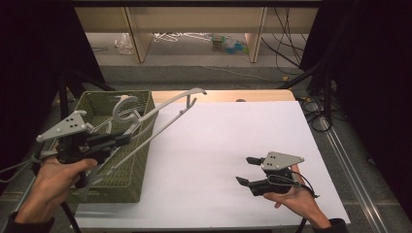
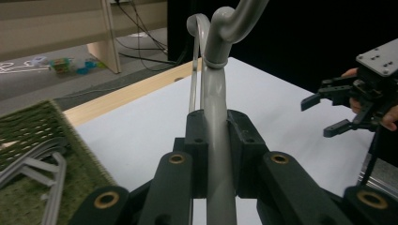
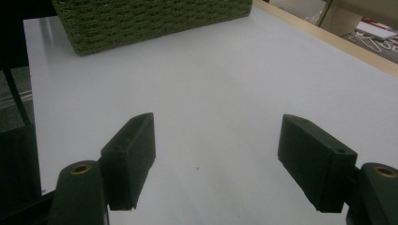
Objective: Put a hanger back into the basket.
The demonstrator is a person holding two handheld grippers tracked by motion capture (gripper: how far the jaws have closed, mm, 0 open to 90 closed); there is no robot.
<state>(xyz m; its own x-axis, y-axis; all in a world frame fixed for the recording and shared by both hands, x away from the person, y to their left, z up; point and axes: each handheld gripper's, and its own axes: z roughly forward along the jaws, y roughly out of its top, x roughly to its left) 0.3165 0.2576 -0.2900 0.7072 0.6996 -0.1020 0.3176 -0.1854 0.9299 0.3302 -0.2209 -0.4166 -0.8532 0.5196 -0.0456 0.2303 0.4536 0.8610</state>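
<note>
Black curtains [image 1: 29, 43] flank grey floor [image 1: 194, 60] and wooden shelving [image 1: 194, 19].

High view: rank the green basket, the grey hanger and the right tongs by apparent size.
1. Green basket.
2. Grey hanger, clamped in the left tongs; long but thin, so close to the basket.
3. Right tongs, clearly smallest.

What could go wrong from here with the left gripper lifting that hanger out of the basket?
1. The left gripper is clamped on one grey hanger, but a second hanger's hook rides beside it and may be dragged out too.
2. The hanger's long arm crosses the green basket rim and could snag the weave, tipping the basket.
3. The right gripper sits open over the white table, apart, so nothing steadies the basket.
</note>
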